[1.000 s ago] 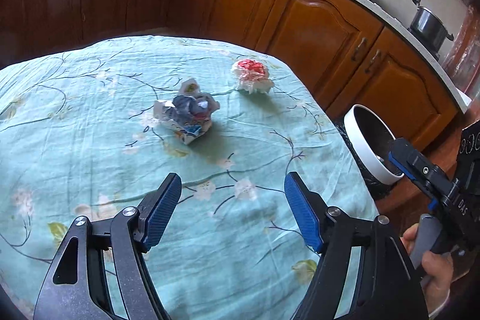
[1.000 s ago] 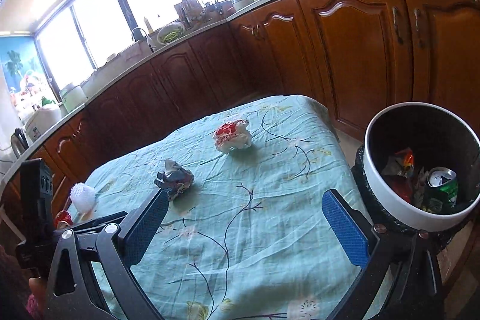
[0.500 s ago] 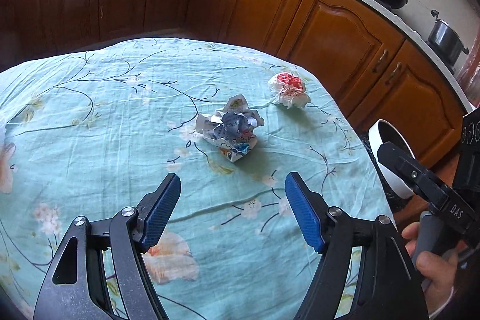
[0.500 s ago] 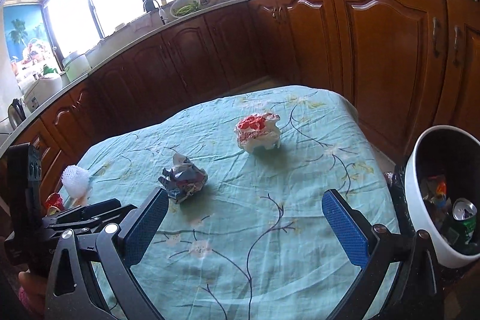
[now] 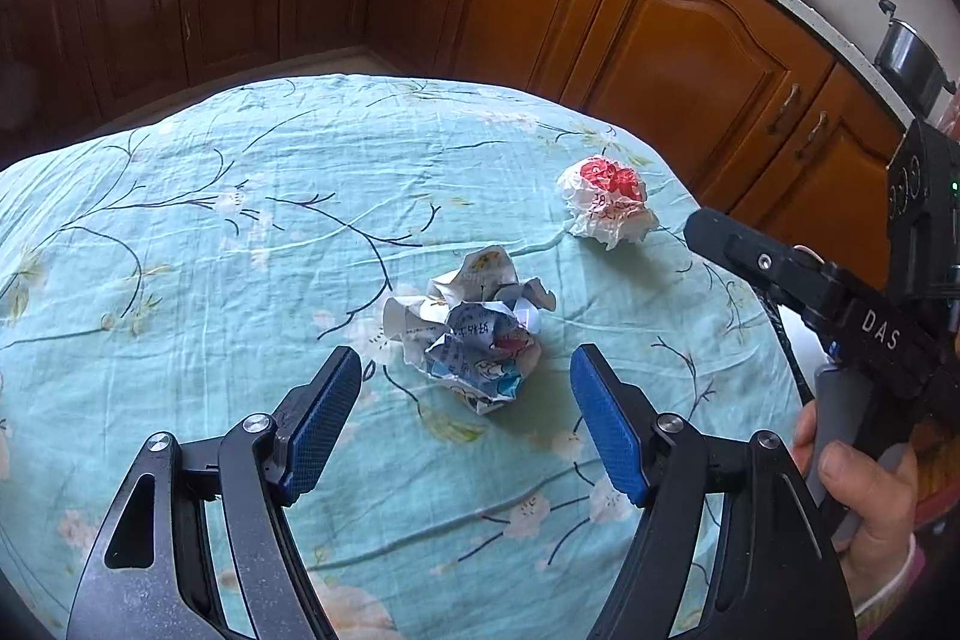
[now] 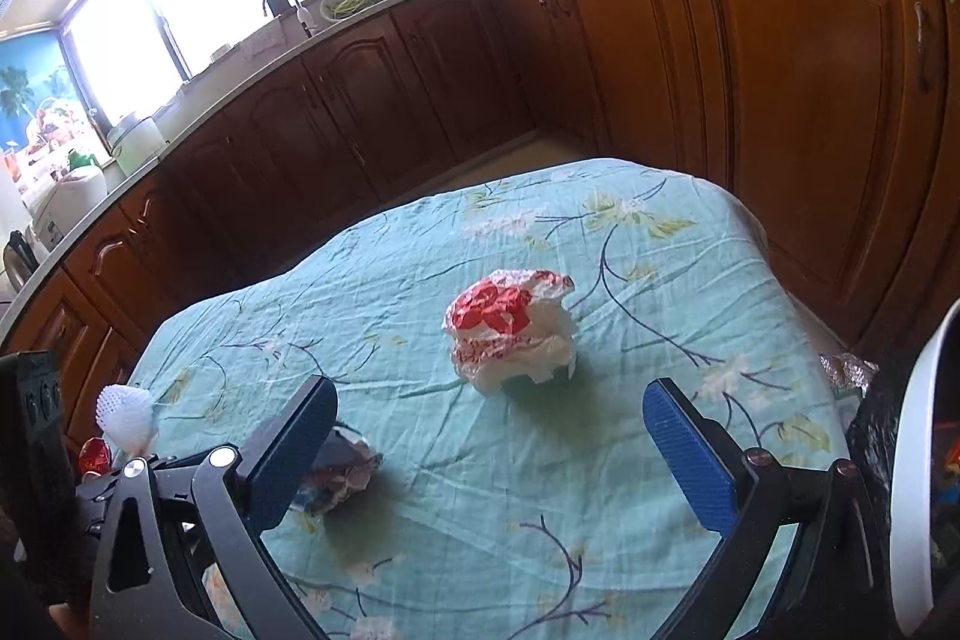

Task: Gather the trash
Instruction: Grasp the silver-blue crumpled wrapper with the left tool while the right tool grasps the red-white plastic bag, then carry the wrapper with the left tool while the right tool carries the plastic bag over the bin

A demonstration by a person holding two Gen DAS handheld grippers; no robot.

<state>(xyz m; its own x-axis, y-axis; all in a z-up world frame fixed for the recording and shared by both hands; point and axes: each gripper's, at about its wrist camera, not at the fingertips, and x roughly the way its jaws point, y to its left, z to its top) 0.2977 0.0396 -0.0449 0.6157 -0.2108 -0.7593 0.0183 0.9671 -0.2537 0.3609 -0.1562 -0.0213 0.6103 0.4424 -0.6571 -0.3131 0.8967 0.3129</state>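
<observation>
Crumpled wrapper (image 5: 474, 340) now nearer left gripper (image 5: 465, 421).

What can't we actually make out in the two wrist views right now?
- Trash bin: right wrist view, cut by the right edge; contents barely show.
- Blue crumpled wrapper: right wrist view, partly behind the right gripper finger.
- Wrapper print: left wrist view, too small to read.
- Red item: right wrist view, small and half hidden.

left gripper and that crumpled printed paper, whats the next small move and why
Probably ease the left gripper forward and down until its open jaws straddle the crumpled printed paper, then close. The wad lies loose on the floral tablecloth, just ahead of the fingertips and roughly centred between them. The right gripper, also open, faces the red-and-white plastic bag.
</observation>
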